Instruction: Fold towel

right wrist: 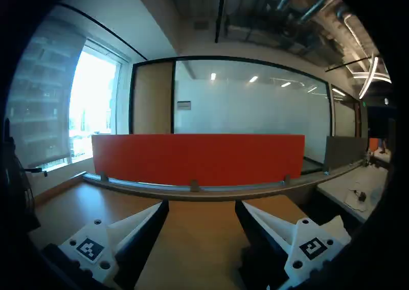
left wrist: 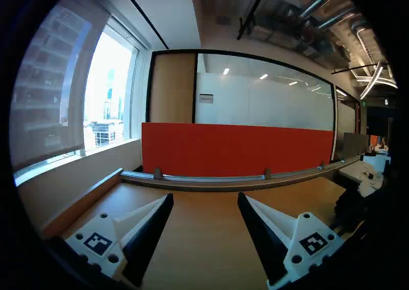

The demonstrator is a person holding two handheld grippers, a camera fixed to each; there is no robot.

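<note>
Well, starting with my left claw [left wrist: 204,195]: its two fingers stand wide apart, gripping nothing, with bare wood between them. It hangs over the table [left wrist: 204,239] and points straight along the top. In the left gripper view, a bright window [left wrist: 107,106] sits far left, with a half-drawn blind [left wrist: 46,111] beside it. Past my fingertips a metal rail [left wrist: 204,178] runs along the table's far edge, and a red divider [left wrist: 235,149] rises just behind it. Above the divider there is a wooden panel [left wrist: 172,88], then a frosted glass wall [left wrist: 266,93] to its right. Exposed pipes [left wrist: 327,19] cross the ceiling at upper right.

My right claw [right wrist: 201,203] is spread open too, empty, its fingers apart above the same wooden top. In the right gripper view a dark shape [right wrist: 15,187] crowds the left edge; I cannot tell what it is. The window lies left of the red divider, which stands square ahead of me. Right of it a grey screen [right wrist: 345,152] borders a white table [right wrist: 373,180], where something small [right wrist: 358,195] lies, too tiny to make out.

Where the towel lies, I cannot tell.
</note>
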